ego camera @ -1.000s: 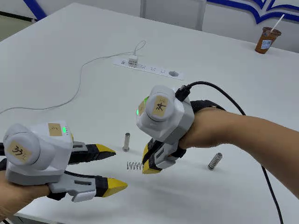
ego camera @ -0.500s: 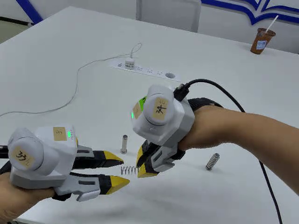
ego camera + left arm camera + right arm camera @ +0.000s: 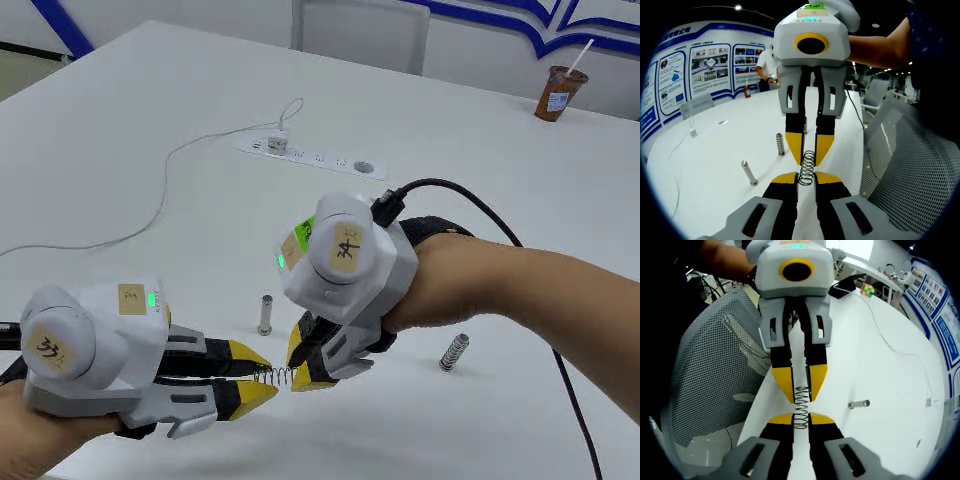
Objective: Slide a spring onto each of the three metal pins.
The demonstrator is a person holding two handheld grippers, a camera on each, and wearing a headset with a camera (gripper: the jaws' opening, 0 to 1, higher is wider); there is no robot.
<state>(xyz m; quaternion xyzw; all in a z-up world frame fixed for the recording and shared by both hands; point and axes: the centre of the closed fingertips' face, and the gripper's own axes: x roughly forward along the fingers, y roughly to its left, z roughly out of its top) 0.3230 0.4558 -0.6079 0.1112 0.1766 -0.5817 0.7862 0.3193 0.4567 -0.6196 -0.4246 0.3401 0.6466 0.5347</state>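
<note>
A thin wire spring (image 3: 273, 375) hangs level just over the white table, held at both ends. My left gripper (image 3: 268, 377) is shut on its left end, and my right gripper (image 3: 298, 370) is shut on its right end. In the left gripper view the spring (image 3: 807, 167) runs from my own jaws up into the right gripper (image 3: 808, 147). The right gripper view shows the spring (image 3: 801, 407) reaching the left gripper (image 3: 801, 385). A bare metal pin (image 3: 266, 313) stands just behind the spring. A second pin wearing a spring (image 3: 455, 350) sits to the right.
A white power strip (image 3: 315, 155) with a plugged charger and a long white cable lies further back. A drink cup (image 3: 556, 92) stands at the far right corner. A black cable (image 3: 470, 200) trails from the right gripper. A mesh chair (image 3: 715, 365) is beside the table edge.
My left gripper has moved right to meet the right gripper, and its jaws have narrowed onto the spring's free end. The right gripper stayed shut on the spring.
</note>
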